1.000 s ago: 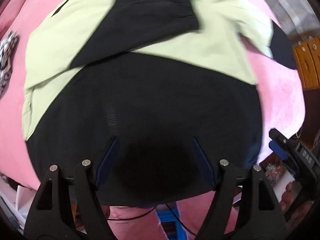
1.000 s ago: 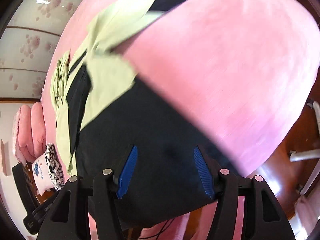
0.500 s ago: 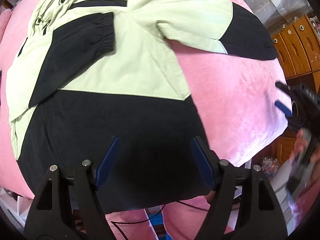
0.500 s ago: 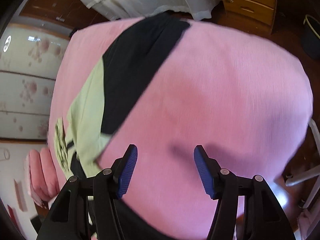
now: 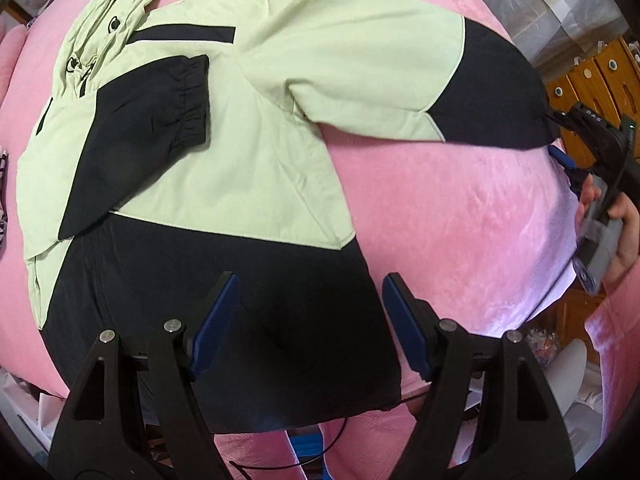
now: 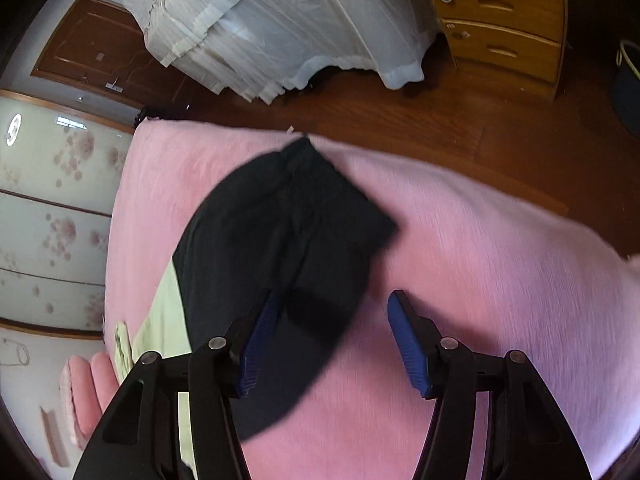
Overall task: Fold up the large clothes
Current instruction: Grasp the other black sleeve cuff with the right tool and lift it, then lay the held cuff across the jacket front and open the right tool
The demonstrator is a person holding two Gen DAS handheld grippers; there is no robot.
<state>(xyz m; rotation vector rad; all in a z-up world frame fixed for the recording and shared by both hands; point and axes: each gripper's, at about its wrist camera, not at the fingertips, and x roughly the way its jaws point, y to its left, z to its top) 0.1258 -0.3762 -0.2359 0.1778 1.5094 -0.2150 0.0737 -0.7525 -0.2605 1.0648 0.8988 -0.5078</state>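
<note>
A light green and black hooded jacket [image 5: 248, 148] lies spread on the pink bed [image 5: 460, 208]. One sleeve is folded across its chest, black cuff [image 5: 176, 100] up. The other sleeve [image 5: 492, 92] stretches out to the right. My left gripper [image 5: 308, 320] hangs open over the black hem, nothing between its pads. My right gripper [image 6: 332, 308] hovers at the outstretched sleeve's black end [image 6: 288, 232]; its jaws are closing, the left pad over the black cloth and the right pad over pink cover, neither pressing. In the left wrist view the right gripper [image 5: 558, 138] sits at that cuff's tip.
Wooden drawers [image 6: 500, 20] and a white plastic-covered stack [image 6: 280, 20] stand beyond the bed's far edge, across brown floor [image 6: 480, 132]. Pink pillows [image 6: 84, 384] lie at the bed's head. A person's hand [image 5: 624, 236] grips the right tool. A patterned cloth [image 5: 2, 184] lies at the left.
My right gripper swept from the black hem across the pink cover to the outstretched sleeve's black end, jaws narrowing. My left gripper shifted along the hem; the whole jacket now shows.
</note>
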